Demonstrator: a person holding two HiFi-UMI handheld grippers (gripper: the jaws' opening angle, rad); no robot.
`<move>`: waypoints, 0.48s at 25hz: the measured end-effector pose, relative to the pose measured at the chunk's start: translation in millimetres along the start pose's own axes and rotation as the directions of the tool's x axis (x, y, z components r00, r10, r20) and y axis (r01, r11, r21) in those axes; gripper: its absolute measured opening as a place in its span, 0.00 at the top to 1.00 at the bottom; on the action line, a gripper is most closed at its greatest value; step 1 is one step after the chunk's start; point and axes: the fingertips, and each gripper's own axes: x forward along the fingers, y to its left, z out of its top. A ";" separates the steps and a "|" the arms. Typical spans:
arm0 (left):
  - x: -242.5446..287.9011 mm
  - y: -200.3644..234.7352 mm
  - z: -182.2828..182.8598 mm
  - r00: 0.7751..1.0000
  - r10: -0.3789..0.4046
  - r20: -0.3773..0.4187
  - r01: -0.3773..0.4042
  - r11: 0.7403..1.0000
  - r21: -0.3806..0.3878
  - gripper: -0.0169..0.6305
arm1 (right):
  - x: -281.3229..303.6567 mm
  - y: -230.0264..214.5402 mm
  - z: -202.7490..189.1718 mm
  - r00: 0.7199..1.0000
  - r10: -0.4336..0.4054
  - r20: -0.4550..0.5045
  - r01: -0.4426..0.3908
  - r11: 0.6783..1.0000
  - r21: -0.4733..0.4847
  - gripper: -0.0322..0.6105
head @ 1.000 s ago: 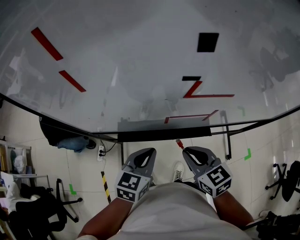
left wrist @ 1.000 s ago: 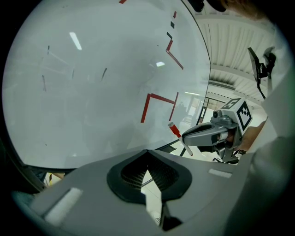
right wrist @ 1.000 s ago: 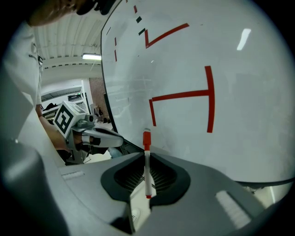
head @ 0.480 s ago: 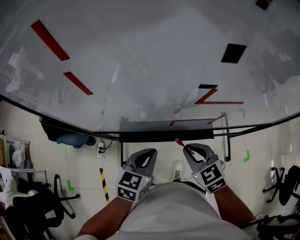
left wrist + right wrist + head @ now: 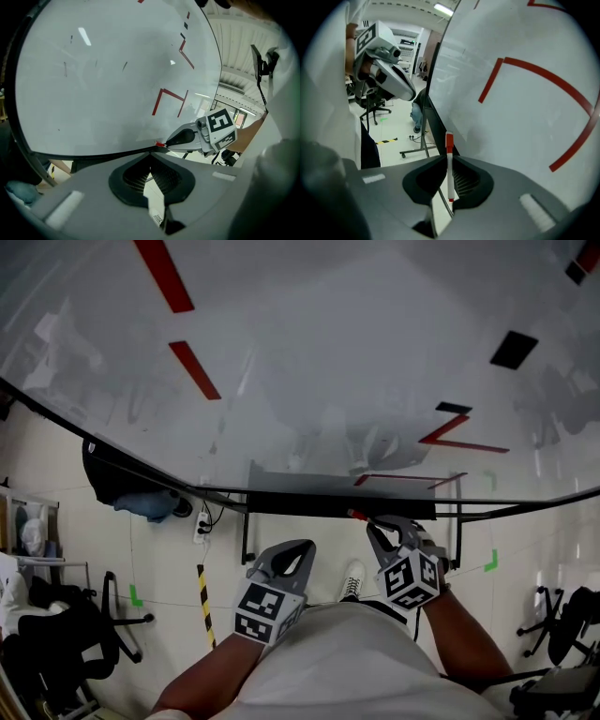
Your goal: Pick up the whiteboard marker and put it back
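A white marker with a red cap (image 5: 449, 164) stands between the jaws of my right gripper (image 5: 449, 161), which is shut on it. In the head view the red cap (image 5: 358, 516) pokes out past my right gripper (image 5: 386, 527), just under the dark tray (image 5: 300, 503) at the whiteboard's (image 5: 328, 352) lower edge. The left gripper view also catches the red cap (image 5: 160, 145) beside the tray edge. My left gripper (image 5: 289, 557) hangs lower and to the left, shut with nothing between its jaws (image 5: 151, 174).
Red lines (image 5: 187, 367) and black squares (image 5: 514, 349) mark the whiteboard. Its black stand legs (image 5: 244, 540) reach the tiled floor. Office chairs (image 5: 66, 634) stand at left and right, and yellow-black tape (image 5: 203, 601) lies on the floor.
My right gripper has moved up and right with the marker, bringing its red cap against the tray. The head view has tilted, so the board's marks shifted right. The left gripper stays put.
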 end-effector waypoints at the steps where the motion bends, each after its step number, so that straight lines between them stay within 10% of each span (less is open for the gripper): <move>1: -1.8 -1.8 -3.0 1.000 -0.002 -0.003 0.002 1.000 -0.003 0.95 | 1.0 2.0 -0.3 1.000 -0.002 -0.004 0.002 1.000 -0.016 0.89; 12: -8.3 2.1 -11.7 1.000 0.011 -0.008 -0.011 1.000 -0.028 0.95 | 27.9 -4.0 10.7 1.000 -0.013 -0.028 0.009 0.992 -0.128 0.89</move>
